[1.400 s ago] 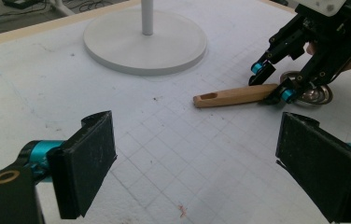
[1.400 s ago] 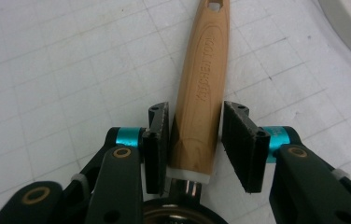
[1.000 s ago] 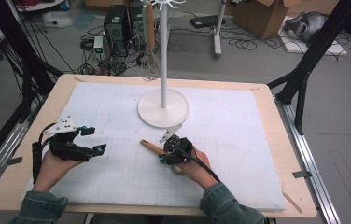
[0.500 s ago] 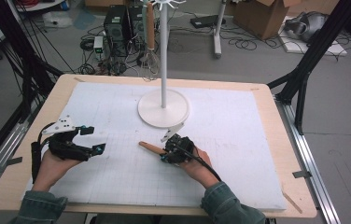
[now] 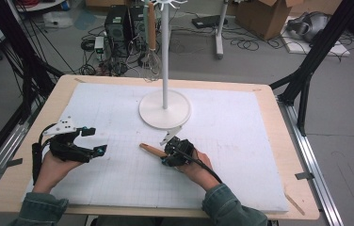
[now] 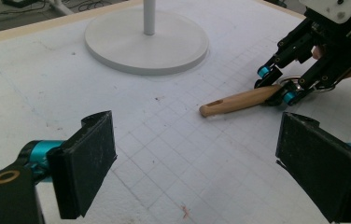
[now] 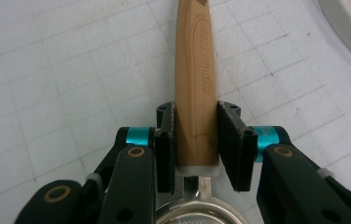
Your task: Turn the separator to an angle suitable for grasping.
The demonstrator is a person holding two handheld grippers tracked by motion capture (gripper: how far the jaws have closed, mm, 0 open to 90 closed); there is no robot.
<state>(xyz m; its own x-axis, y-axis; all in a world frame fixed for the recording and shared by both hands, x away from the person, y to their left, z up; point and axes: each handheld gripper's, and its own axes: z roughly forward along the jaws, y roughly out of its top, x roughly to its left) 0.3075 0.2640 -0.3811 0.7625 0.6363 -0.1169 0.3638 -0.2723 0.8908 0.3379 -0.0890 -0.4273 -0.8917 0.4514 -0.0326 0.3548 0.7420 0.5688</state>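
High view: we are resting the left gripper (image 5: 88, 141) on the white mat (image 5: 241, 132), jaws spread and empty. Left gripper view: the wooden handle (image 6: 239, 100) is lying near the stand base (image 6: 146, 41). Right gripper view: our right gripper (image 7: 196, 140) is clamping that handle.

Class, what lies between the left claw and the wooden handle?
Bare white mat between left claw and wooden handle, in left gripper view.

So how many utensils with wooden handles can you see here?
2. One lies on the white mat, its wooden handle between the right gripper jaws; a whisk hangs on the white stand.
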